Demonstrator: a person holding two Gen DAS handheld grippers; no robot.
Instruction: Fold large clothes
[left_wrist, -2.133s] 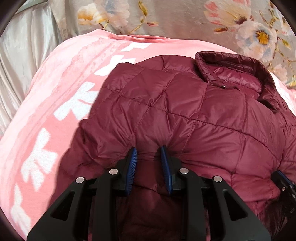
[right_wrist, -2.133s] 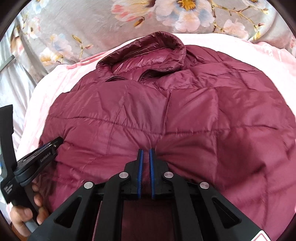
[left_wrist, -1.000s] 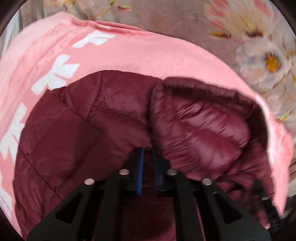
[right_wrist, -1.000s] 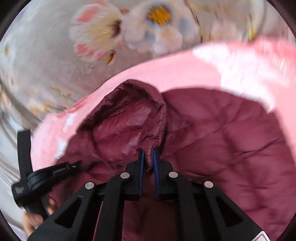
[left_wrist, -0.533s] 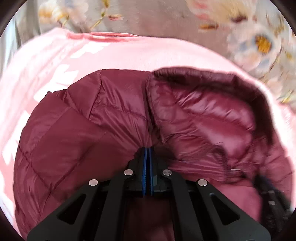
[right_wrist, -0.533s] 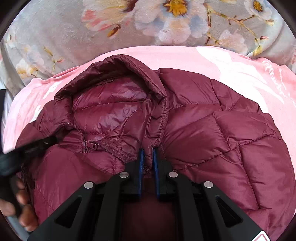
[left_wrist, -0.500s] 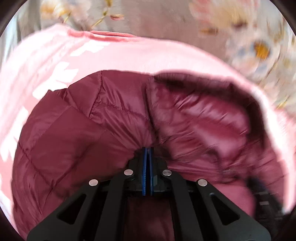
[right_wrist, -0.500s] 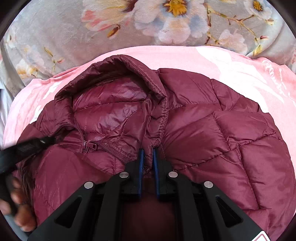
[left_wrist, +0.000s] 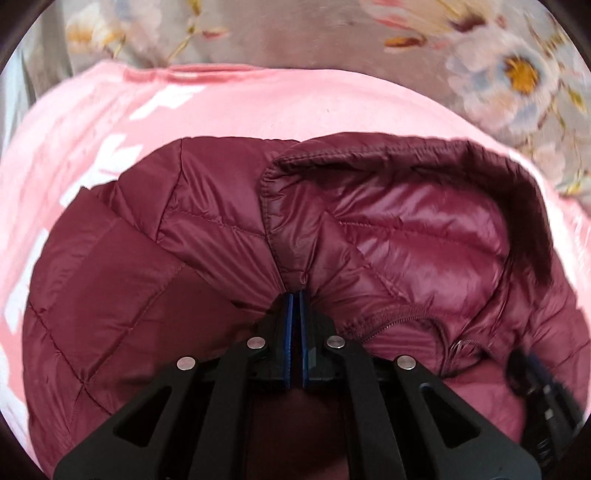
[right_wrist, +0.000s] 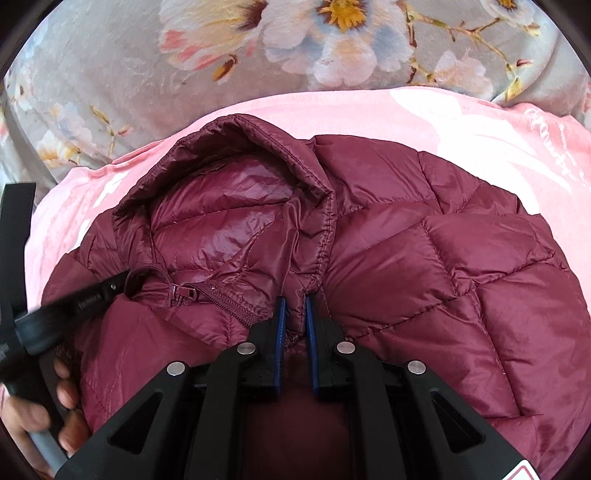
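A maroon quilted puffer jacket (left_wrist: 122, 295) lies on a pink blanket, folded over so its collar (left_wrist: 424, 155) and shiny lining face up. My left gripper (left_wrist: 295, 299) is shut on a pinch of the jacket beside the collar's left end. In the right wrist view the jacket (right_wrist: 443, 266) fills the middle, with the collar (right_wrist: 229, 147) and zipper (right_wrist: 221, 291) to the left. My right gripper (right_wrist: 294, 304) is shut on the jacket fabric just below the collar's right end. The left gripper's body and the hand holding it show at the left edge (right_wrist: 44, 321).
The pink blanket (left_wrist: 258, 107) with white marks covers the surface, also in the right wrist view (right_wrist: 461, 122). A grey floral fabric (right_wrist: 258, 48) lies beyond it. The right gripper's tool shows blurred at the lower right of the left wrist view (left_wrist: 546, 391).
Both grippers carried the jacket's lower part up toward the collar, folding it over. The left gripper closed fully on the fabric. In the last half second the views barely shifted.
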